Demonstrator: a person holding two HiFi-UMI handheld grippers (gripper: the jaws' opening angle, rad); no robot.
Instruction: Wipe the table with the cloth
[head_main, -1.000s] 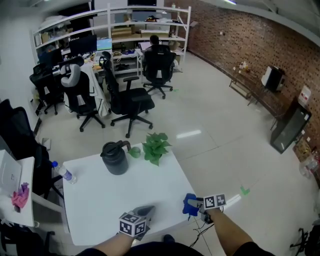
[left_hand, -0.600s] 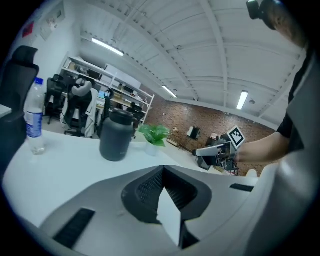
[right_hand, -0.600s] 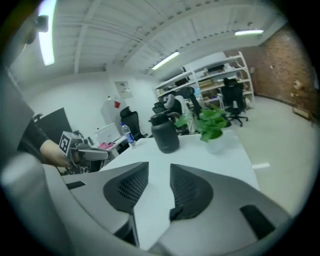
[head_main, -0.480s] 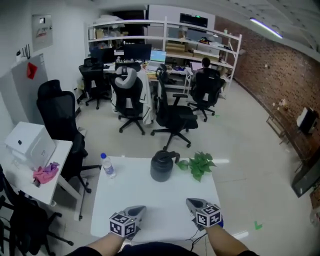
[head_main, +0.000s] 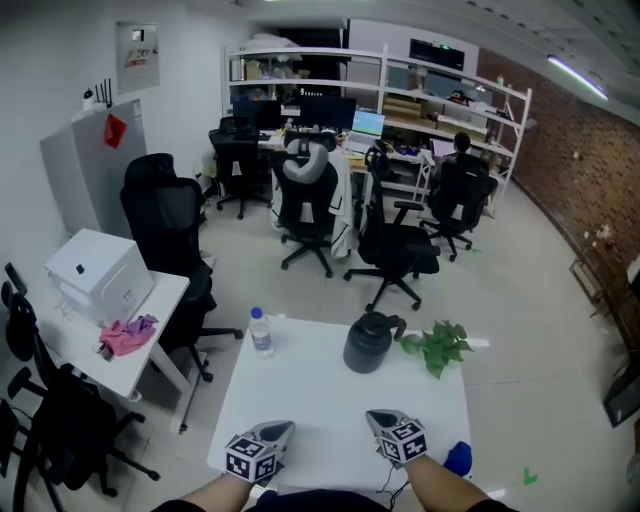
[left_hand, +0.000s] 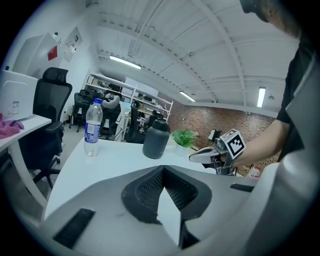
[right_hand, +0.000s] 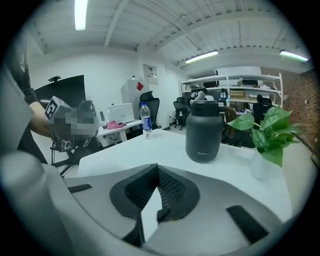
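A blue cloth (head_main: 457, 458) lies bunched at the white table's (head_main: 320, 400) front right corner, just right of my right forearm. My right gripper (head_main: 378, 417) hovers over the table's near edge, left of the cloth and apart from it; its jaws (right_hand: 158, 169) are shut with nothing between them. My left gripper (head_main: 283, 428) is level with it at the front left, also shut and empty (left_hand: 163, 170). Neither gripper view shows the cloth.
On the table's far side stand a water bottle (head_main: 261, 332), a dark jug (head_main: 368, 342) and a small potted plant (head_main: 441, 345). A side table at left holds a white box (head_main: 100, 277) and a pink rag (head_main: 127, 335). Office chairs stand behind.
The head view has swung left, bringing the table to centre. My right gripper has come off the blue cloth at the table's right edge and now sits over the table, jaws closed.
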